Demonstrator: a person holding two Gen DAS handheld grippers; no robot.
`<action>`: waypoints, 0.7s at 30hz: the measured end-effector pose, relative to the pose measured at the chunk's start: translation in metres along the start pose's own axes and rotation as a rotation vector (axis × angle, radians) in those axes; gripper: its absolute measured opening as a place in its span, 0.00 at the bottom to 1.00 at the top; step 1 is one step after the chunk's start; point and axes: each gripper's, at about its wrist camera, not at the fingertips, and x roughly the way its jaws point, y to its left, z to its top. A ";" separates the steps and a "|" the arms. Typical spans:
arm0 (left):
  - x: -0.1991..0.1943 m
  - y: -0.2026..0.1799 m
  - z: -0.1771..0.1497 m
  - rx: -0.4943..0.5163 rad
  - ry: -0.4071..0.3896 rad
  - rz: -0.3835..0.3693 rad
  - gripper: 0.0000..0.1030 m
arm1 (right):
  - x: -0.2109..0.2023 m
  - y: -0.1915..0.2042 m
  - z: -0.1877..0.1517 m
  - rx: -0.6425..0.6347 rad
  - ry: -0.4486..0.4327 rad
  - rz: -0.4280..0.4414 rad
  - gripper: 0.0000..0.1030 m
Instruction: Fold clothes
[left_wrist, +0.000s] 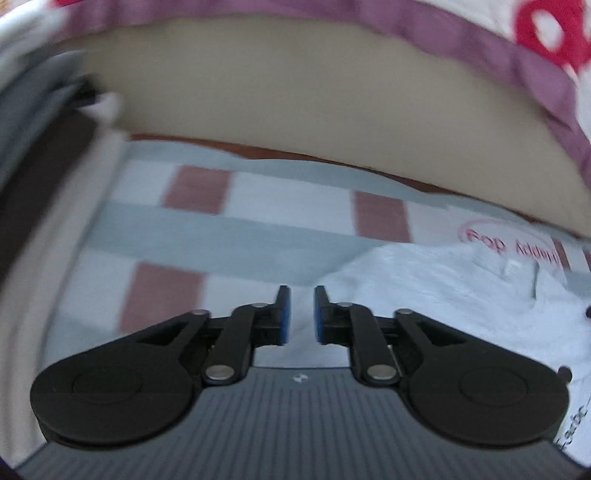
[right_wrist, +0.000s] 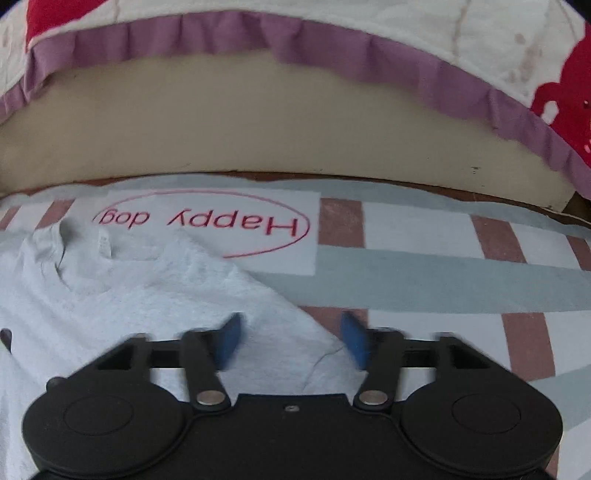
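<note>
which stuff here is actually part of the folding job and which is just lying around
Job:
grey t-shirt
left gripper, open, empty
right gripper, open over the shirt's edge

Lying about:
checked sheet with "Happy dog" print
frilled purple-edged quilt
beige mattress side

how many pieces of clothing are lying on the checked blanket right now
1: a light grey t-shirt, crumpled on the checked blanket just below the "Happy dog" logo. It runs off the frame edges in both views, so anything beyond them stays unseen.
</note>
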 end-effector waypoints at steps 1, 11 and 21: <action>0.007 -0.006 0.002 0.023 -0.018 0.016 0.44 | 0.006 0.001 0.001 -0.020 0.014 -0.019 0.81; 0.045 -0.038 -0.017 0.193 0.045 0.082 0.75 | 0.032 0.006 0.006 -0.108 0.017 0.065 0.21; -0.011 -0.064 -0.013 0.192 -0.329 0.064 0.06 | -0.024 0.030 0.037 -0.205 -0.286 -0.156 0.00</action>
